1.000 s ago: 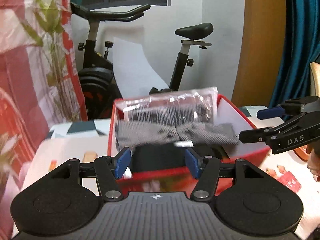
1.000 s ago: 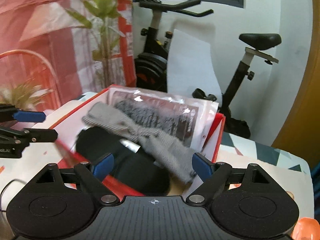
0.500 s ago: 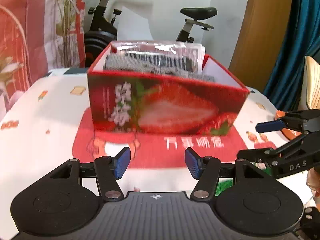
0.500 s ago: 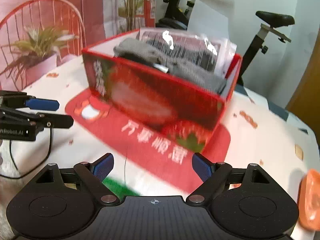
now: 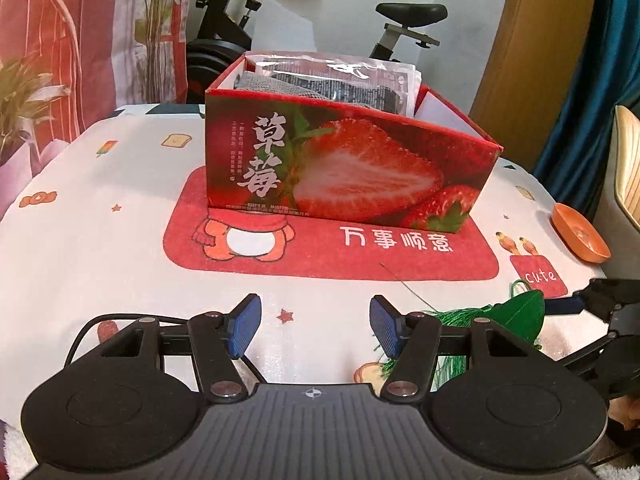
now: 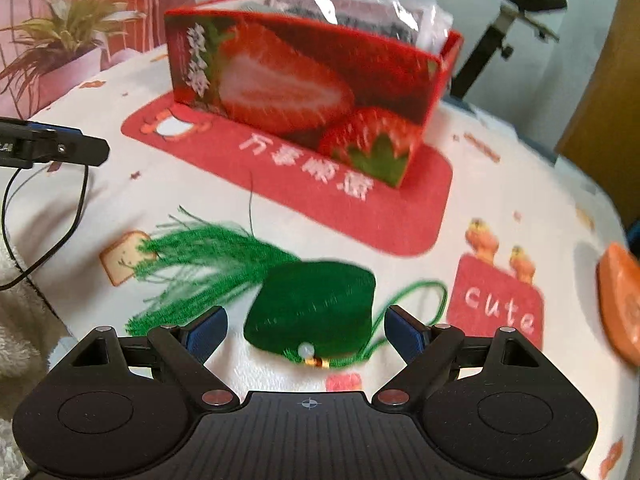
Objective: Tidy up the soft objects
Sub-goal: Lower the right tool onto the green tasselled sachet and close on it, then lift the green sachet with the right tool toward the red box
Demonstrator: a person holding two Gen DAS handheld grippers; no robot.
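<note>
Pickup step: right tongs (image 6: 306, 330) spread around the green pouch (image 6: 312, 312), seemingly not yet touching; next, pinch it. Left tongs (image 5: 315, 326) spread, empty.

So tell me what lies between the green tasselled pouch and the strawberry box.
In the right wrist view, only the white printed tablecloth and the near edge of the red mat lie between the green pouch and the strawberry box.
</note>
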